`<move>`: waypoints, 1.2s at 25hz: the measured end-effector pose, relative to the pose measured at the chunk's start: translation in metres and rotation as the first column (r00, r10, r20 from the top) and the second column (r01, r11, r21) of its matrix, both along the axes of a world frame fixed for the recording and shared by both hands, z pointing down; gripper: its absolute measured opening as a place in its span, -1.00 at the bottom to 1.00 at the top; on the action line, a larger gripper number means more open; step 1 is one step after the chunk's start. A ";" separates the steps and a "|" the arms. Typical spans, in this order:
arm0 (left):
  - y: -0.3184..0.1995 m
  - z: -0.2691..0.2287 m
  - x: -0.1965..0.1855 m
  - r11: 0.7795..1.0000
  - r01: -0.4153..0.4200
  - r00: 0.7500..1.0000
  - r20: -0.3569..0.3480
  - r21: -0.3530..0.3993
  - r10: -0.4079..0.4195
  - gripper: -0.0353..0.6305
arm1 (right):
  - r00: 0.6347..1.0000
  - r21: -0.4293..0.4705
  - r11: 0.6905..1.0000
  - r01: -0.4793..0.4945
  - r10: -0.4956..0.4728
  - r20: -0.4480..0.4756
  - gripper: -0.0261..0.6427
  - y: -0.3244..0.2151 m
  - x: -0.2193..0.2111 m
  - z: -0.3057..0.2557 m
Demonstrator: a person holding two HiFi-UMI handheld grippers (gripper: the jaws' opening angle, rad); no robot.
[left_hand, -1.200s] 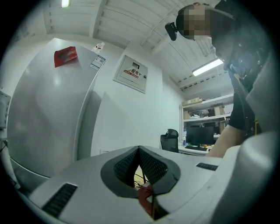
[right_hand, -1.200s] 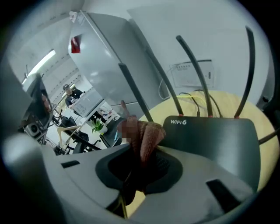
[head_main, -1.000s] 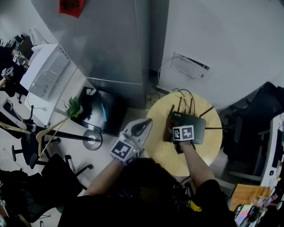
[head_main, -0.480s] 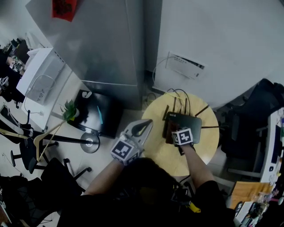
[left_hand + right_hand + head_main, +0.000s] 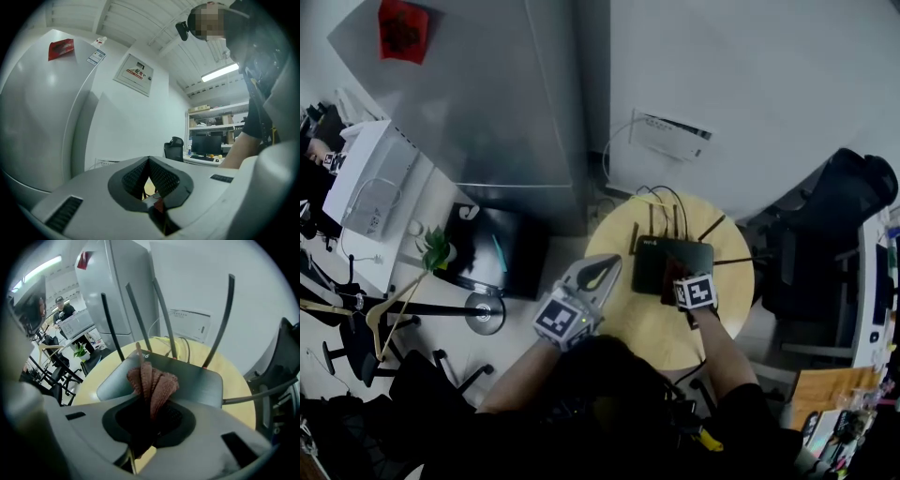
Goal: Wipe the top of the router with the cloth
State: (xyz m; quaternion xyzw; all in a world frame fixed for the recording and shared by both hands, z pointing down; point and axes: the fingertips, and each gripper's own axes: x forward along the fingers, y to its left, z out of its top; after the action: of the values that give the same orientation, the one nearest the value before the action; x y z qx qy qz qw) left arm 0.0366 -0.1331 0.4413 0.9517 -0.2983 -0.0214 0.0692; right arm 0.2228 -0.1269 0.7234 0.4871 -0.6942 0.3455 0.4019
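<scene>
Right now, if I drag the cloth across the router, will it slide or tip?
The router sits flat and low on the round table, so tipping seems unlikely. It looks light, so it may slide on the smooth wood, though its rear cables might restrain it. The thin upright antennas would probably flex if bumped.

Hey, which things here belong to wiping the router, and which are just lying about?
For the job: router; cloth; right gripper clamping the cloth.
Lying about: potted plant; clothes hanger; office chair.
</scene>
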 end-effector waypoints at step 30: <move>0.003 0.007 0.014 1.000 -0.020 1.000 0.024 -0.023 0.021 -0.92 | 0.962 0.022 0.964 -0.266 0.267 -0.052 -0.72 0.036 0.136 0.002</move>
State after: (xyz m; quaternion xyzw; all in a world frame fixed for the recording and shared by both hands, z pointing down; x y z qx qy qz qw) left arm 0.0505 -0.1301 0.4479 0.9540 -0.2896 -0.0060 0.0767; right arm 0.3586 -0.0909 0.7254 0.5884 -0.6136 0.3778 0.3669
